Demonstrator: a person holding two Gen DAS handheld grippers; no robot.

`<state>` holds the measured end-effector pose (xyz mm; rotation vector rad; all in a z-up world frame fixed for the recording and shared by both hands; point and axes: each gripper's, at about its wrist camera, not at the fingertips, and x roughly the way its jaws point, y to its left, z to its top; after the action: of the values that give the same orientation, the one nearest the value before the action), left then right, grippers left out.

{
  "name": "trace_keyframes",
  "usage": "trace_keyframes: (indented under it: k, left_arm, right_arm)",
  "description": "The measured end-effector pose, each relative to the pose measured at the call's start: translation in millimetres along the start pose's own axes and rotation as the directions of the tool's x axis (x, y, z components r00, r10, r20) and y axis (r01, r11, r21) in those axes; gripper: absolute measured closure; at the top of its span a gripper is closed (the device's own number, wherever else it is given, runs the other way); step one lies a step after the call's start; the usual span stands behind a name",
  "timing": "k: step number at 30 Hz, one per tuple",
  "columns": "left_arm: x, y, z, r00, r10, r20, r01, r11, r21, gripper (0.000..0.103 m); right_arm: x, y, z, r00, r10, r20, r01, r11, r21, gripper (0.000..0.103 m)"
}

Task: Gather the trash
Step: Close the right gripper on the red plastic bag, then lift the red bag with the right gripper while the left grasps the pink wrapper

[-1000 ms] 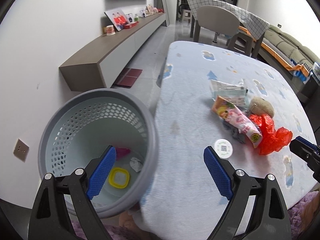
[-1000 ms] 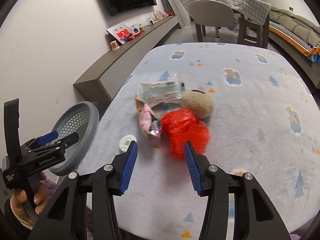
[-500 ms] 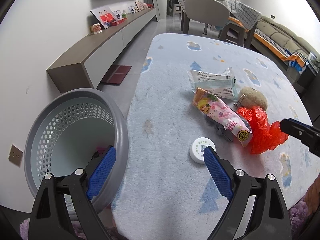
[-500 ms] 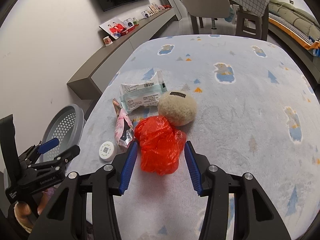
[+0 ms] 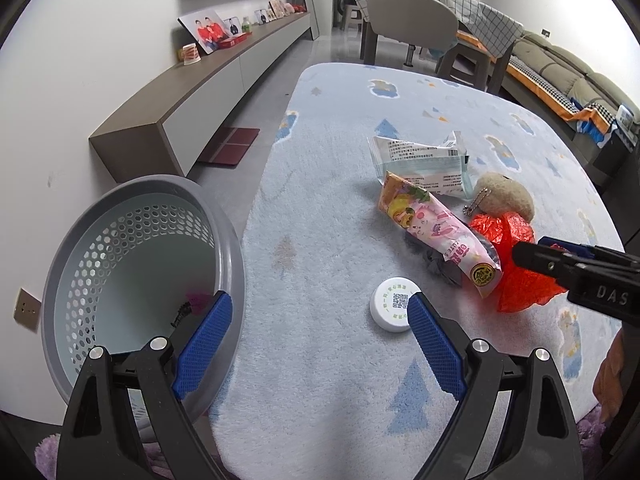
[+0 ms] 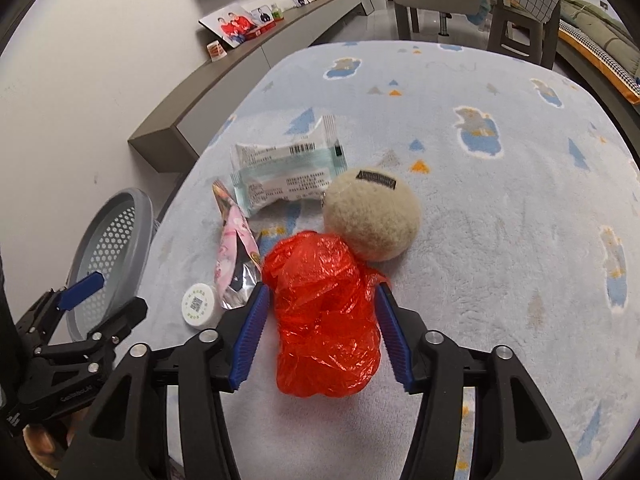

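On the pale blue tablecloth (image 6: 500, 208) a crumpled red plastic bag (image 6: 324, 320) lies between the pads of my right gripper (image 6: 320, 292). Its jaws are opening and straddle the bag without pinching it. Beside the bag are a beige plush ball (image 6: 372, 216), a pink snack packet (image 6: 236, 236), a white-green wrapper (image 6: 288, 176) and a white round lid (image 6: 200, 306). My left gripper (image 5: 318, 300) stands wide open and holds nothing. Its left finger is over the rim of the grey perforated basket (image 5: 232, 240), its right finger beside the lid (image 5: 394, 310).
The basket hangs off the table's left edge, with a small pink scrap (image 5: 196, 300) in its bottom. A low cabinet (image 5: 192, 120) with photo frames runs along the wall. Chairs (image 5: 408, 16) and a sofa (image 5: 580, 72) stand beyond the table's far end.
The right gripper came forward and down until the red bag lay between its pads, and its jaws widened. The left gripper shifted from over the basket's inside toward the table and the lid.
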<state>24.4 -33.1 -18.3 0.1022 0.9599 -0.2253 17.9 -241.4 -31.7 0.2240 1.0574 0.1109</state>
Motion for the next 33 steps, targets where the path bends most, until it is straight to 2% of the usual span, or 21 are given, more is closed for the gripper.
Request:
trace_keyframes:
  k: [8,14,17,25,33]
  left_arm:
    - [0,-1,-1,1.0,-0.001,-0.001,0.001,1.0,0.0,0.015]
    - [-4,-2,-3,1.0,-0.001,0.002,0.001,1.0,-0.007,0.015]
    - [-6,-3,-3,1.0,-0.001,0.002,0.001,1.0,-0.008,0.015]
    - [-11,-11,-6,1.0,-0.009,-0.003,0.009,1.0,-0.002,0.015]
    - [-17,-22,-4,1.0,-0.01,0.009,0.01,1.0,0.011,0.015]
  right_arm:
    - [16,4,-7,0.999,-0.027,-0.031,0.027,0.999,-0.023,0.049]
    - [12,6,-11,1.0,-0.006,-0.021,0.006,1.0,-0.027,0.065]
    - [7,3,-13,1.0,0.008,-0.01,-0.008,1.0,-0.015,0.068]
    - [-28,-4,-23,0.997,0.041,0.065,-0.043,0.999,0.02,0.069]
    - [-69,-26,-36,0.985,0.051,0.168,-0.066,0.994,0.09,0.069]
